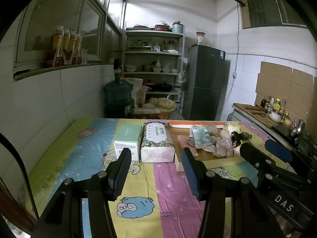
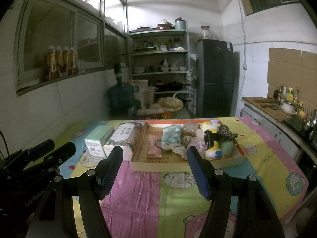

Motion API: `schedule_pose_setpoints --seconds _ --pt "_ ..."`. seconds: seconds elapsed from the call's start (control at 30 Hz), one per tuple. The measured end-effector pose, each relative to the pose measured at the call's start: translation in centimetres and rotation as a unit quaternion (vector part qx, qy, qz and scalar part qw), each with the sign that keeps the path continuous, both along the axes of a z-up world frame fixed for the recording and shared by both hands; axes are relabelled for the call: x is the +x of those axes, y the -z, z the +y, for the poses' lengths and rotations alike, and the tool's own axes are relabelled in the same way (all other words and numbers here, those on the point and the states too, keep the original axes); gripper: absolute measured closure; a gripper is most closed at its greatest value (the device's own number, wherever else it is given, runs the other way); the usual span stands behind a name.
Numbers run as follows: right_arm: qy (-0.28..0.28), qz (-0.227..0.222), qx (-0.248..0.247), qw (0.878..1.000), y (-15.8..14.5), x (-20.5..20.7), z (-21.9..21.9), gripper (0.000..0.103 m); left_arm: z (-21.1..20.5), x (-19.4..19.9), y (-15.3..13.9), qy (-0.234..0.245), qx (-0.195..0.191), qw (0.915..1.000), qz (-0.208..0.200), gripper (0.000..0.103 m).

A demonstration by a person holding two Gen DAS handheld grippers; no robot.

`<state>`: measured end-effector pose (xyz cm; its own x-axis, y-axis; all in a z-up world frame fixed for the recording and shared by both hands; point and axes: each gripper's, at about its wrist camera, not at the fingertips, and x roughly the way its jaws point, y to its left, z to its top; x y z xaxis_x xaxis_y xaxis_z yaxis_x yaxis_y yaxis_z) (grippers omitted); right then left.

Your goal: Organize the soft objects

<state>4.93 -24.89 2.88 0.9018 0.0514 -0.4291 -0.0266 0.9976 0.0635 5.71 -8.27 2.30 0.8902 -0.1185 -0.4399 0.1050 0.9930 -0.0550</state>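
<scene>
left wrist: both tongs [image 1: 156,170] [image 2: 155,170] gape empty above tray [image 2: 138,156].

A tall dark grey two-door fridge [image 1: 206,83] stood against the white tiled back wall, just beside a white metal shelf rack [image 1: 153,52] loaded with bowls, jars and black pans. A large blue-green plastic water jug [image 1: 118,97] sat on the floor left of the rack. Four amber drink bottles with white caps [image 2: 60,62] lined the window ledge on the left wall. On the wooden counter [image 2: 263,107] at the right, small sauce bottles [image 2: 287,94] clustered near flattened brown cardboard [image 2: 291,67] fixed to the wall.
</scene>
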Motion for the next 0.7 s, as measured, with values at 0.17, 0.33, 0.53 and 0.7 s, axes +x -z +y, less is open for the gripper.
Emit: schedule_pose_setpoints --seconds 0.17,0.33,0.53,0.7 --pt "0.001 0.0 0.0 1.0 0.02 -0.04 0.02 0.034 -0.04 0.01 0.02 0.0 0.0 1.0 0.0 0.051" --pt "0.0 0.0 -0.001 1.0 0.01 -0.02 0.03 0.034 -0.05 0.01 0.02 0.001 -0.001 1.0 0.0 0.051" --pt "0.0 0.0 -0.001 1.0 0.0 -0.04 0.06 0.034 -0.06 -0.01 0.02 0.0 -0.001 1.0 0.0 0.051" --pt "0.0 0.0 -0.001 1.0 -0.05 -0.01 0.11 0.034 -0.01 -0.02 -0.01 0.002 -0.003 1.0 0.0 0.051"
